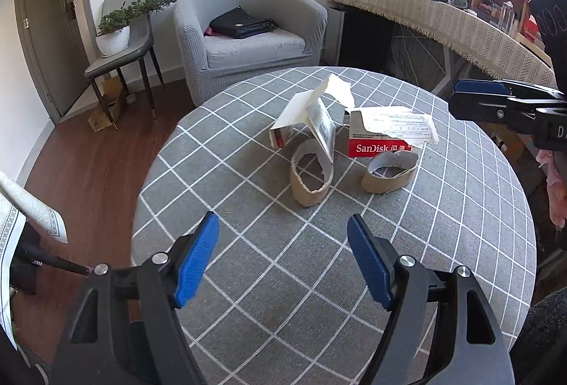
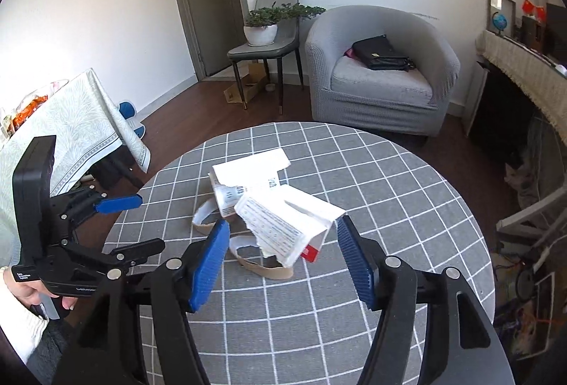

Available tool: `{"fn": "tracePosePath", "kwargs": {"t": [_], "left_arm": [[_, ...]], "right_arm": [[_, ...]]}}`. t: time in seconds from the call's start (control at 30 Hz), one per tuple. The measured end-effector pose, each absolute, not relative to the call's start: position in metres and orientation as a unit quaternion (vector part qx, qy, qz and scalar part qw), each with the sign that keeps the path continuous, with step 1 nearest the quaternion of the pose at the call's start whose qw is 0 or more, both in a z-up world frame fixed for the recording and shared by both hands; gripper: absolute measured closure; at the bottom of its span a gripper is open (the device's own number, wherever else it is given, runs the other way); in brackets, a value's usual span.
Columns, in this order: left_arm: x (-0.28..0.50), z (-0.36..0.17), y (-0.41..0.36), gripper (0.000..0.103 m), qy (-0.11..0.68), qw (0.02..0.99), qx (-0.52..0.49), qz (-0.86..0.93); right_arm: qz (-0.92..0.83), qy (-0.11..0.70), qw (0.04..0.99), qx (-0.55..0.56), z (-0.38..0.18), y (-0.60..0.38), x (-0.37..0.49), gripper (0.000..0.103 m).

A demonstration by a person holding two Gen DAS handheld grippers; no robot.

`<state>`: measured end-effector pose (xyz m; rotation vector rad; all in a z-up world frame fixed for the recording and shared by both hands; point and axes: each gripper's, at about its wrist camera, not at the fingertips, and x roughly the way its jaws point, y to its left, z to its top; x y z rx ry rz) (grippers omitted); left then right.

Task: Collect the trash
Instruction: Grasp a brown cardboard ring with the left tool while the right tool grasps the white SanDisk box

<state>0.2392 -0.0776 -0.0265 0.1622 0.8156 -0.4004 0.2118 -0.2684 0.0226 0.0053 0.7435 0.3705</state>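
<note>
Left wrist view. The left gripper (image 1: 283, 225), jaws apart and empty, hangs over a round table (image 1: 248, 278) in grey checked cloth. Ahead lie two brown paper rings (image 1: 311, 179), a torn white carton (image 1: 304, 122) and a red SanDisk box (image 1: 377, 145) under a printed sheet (image 1: 400, 122). The right gripper (image 1: 496, 101) enters at the right edge. Behind stands a grey armchair (image 1: 248, 34) bearing a black bag (image 1: 241, 23).

Two torn cardboard rings (image 1: 312, 177), a red box (image 1: 377, 144) and crumpled white papers (image 1: 312, 117) lie clustered mid-table.
</note>
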Motion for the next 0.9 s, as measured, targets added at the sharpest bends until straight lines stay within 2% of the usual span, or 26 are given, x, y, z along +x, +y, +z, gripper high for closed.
{"fn": "tracePosePath", "kwargs": {"t": [0.43, 0.5, 0.57, 0.6, 0.67, 0.7, 0.9], "left_arm": [[0.279, -0.049, -0.121, 0.028, 0.412, 0.885, 0.08, -0.202], [0.283, -0.05, -0.121, 0.032, 0.415, 0.884, 0.078, -0.2], [0.289, -0.051, -0.123, 0.045, 0.422, 0.882, 0.078, -0.195], [0.29, -0.052, -0.124, 0.048, 0.424, 0.882, 0.08, -0.191], [0.292, -0.051, -0.124, 0.064, 0.422, 0.883, 0.081, -0.187], [0.294, -0.05, -0.124, 0.067, 0.421, 0.884, 0.082, -0.186], [0.293, -0.049, -0.121, 0.069, 0.422, 0.883, 0.081, -0.189]], "right_arm": [[0.197, 0.388, 0.9, 0.032, -0.002, -0.297, 0.221, 0.03], [0.211, 0.393, 0.894, 0.039, -0.007, -0.298, 0.223, 0.026], [0.228, 0.395, 0.888, 0.06, -0.011, -0.302, 0.226, 0.023], [0.237, 0.398, 0.883, 0.074, -0.013, -0.304, 0.227, 0.021], [0.25, 0.403, 0.876, 0.09, -0.018, -0.304, 0.231, 0.02], [0.252, 0.404, 0.874, 0.092, -0.019, -0.304, 0.233, 0.02], [0.271, 0.395, 0.87, 0.115, -0.018, -0.298, 0.241, 0.018]]}}
